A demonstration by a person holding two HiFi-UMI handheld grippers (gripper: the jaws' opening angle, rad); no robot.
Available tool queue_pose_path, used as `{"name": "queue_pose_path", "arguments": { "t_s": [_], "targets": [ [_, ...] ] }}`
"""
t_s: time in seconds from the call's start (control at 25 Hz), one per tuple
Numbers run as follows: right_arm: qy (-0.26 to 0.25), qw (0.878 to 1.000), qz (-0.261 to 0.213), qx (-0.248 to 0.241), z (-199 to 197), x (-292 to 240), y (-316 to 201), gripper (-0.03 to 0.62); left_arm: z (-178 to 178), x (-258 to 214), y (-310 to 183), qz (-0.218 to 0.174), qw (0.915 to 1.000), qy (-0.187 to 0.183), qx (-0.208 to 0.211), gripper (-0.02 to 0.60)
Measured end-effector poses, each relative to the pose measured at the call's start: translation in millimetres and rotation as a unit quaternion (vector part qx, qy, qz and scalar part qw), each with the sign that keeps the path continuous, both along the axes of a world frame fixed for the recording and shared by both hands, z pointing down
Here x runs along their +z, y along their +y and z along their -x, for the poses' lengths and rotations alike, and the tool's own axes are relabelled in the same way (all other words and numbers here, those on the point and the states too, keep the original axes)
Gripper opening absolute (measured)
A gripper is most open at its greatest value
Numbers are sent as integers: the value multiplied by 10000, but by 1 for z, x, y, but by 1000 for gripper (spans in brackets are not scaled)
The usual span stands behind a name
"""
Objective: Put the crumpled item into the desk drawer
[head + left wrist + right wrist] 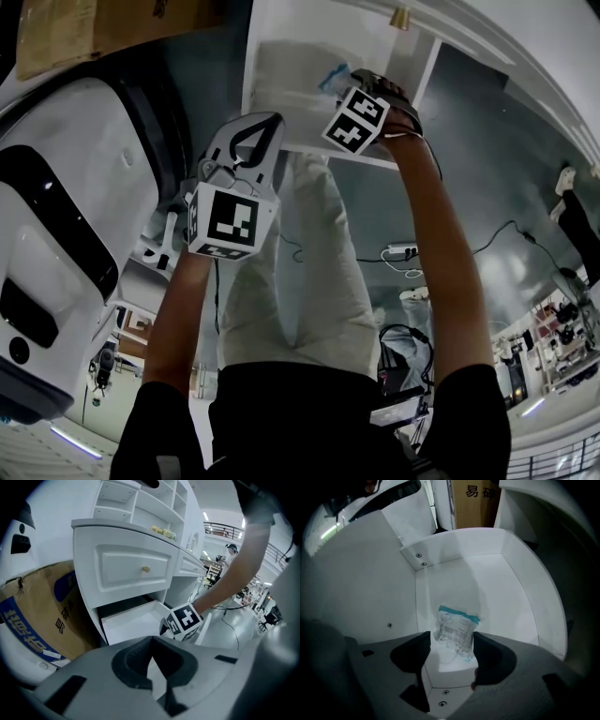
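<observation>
Two grippers show in the head view. At the left, beside a big white machine (66, 216), the left gripper (253, 127) hangs just short of the open drawer (281, 66). Its jaws are pressed together at the tips with nothing between them (its own view shows only a thin sliver of white there). That view also takes in a cardboard box (42, 611) standing left of the white desk (131, 541), and a closed upper drawer with a small brass knob (146, 568) above the open one. Further right, the right gripper (361, 82) reaches down into the drawer, its marker cube (356, 120) uppermost. Its jaws stand spread wide, one on either side of the crumpled packet (457, 630), a clear wrapper with a teal strip along its top edge. The packet lies on the drawer's white floor near a corner. Whether the right pad touches it I cannot tell.
</observation>
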State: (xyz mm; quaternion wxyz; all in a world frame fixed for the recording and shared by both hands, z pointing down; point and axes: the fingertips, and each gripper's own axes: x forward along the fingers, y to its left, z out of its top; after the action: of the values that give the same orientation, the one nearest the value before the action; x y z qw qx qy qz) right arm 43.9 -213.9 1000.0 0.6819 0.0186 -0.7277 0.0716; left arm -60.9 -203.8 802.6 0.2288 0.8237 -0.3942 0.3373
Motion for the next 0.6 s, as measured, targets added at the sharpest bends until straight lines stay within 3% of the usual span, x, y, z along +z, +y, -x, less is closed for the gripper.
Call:
{"name": "queue_pose_path", "arguments": {
  "t_s": [0.6],
  "targets": [
    [-165, 9997, -118, 113, 2, -19, -2, 288, -4, -7, 0, -38, 9999, -17, 119, 6]
  ]
}}
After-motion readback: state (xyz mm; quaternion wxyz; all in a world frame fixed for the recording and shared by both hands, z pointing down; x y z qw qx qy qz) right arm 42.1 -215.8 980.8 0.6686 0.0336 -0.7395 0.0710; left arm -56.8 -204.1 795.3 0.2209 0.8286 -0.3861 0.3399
